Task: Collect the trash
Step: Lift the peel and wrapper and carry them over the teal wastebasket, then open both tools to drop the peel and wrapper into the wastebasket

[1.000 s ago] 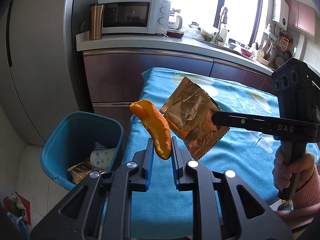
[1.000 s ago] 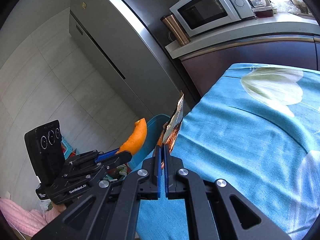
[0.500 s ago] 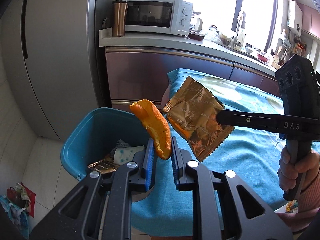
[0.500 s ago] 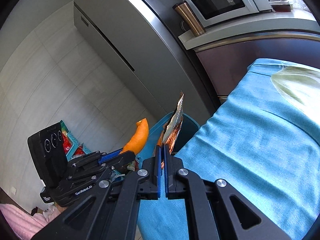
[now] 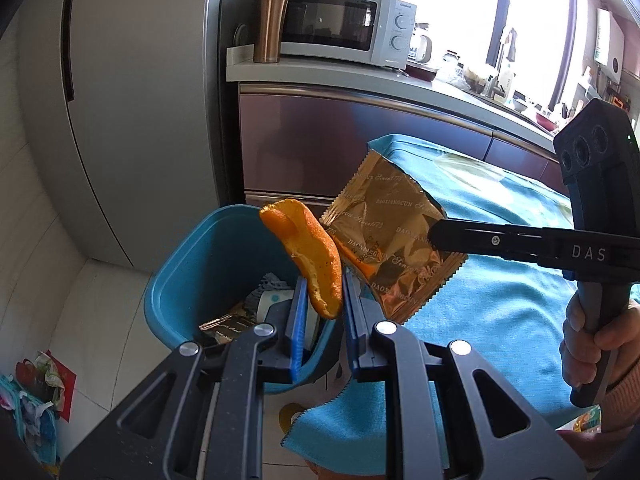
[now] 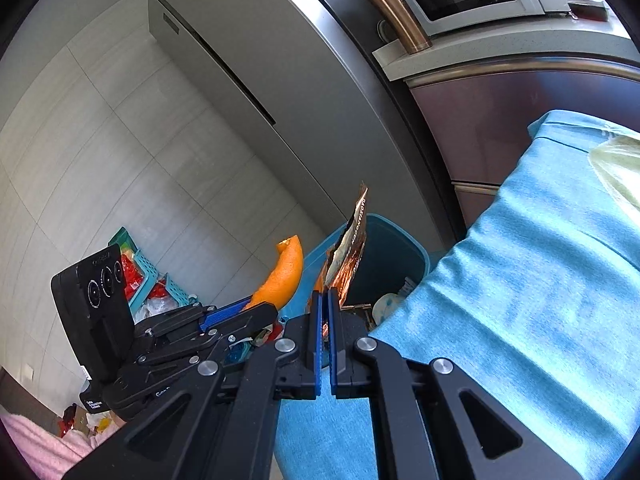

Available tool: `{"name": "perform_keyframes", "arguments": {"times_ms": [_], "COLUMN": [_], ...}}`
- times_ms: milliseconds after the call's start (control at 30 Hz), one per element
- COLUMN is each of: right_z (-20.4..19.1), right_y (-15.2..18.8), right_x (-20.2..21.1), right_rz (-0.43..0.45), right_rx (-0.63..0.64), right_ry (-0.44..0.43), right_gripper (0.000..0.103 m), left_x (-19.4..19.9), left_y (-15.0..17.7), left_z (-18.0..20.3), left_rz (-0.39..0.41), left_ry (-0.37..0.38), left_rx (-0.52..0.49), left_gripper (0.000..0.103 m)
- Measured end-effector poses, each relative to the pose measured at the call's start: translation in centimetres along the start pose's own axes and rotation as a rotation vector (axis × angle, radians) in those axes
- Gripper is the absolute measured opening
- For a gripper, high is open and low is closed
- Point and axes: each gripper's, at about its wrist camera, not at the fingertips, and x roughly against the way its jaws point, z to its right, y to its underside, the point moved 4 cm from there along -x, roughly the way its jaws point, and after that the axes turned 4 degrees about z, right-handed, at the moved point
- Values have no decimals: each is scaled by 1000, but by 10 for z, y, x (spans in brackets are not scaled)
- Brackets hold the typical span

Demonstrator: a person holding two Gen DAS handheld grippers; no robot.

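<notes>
While the left gripper point(image 5: 324, 312) clamps the orange peel point(image 5: 308, 258) above the blue bin point(image 5: 176, 276) and the right gripper point(image 6: 325, 320) pinches the foil wrapper point(image 5: 390, 240) just right of it, each should release only once squarely over the opening.

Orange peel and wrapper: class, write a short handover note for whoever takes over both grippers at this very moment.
Left gripper: shut on the orange peel, held up at the near rim of the blue bin.
Right gripper: shut on the shiny wrapper, in the air beside the peel, over the edge of the blue tablecloth.
Done: both pieces picked up. The bin already holds a wrapper and some paper.
Left: bring both over the bin's opening, open the jaws, let them drop. I cannot tell whether more trash lies on the table.
</notes>
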Motion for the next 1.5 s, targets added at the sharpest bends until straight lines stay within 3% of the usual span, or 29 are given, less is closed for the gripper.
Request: {"name": "perform_keyframes", "arguments": {"times_ms": [667,1500], "right_z": [0,-10], "right_y": [-1,3], "right_x": [-41,-75], "right_rz": [-65,-127], "right_rx": [-5,-2], "right_ry": [16,52], "right_gripper": [2,2], "left_x": [-25,-51], "left_y": [6,13], "left_z": [-27,-40], "left_rz": [-41,-80], "left_ry": [-60,-68], "left_rx": [47,78], "left_gripper": [17,17]}}
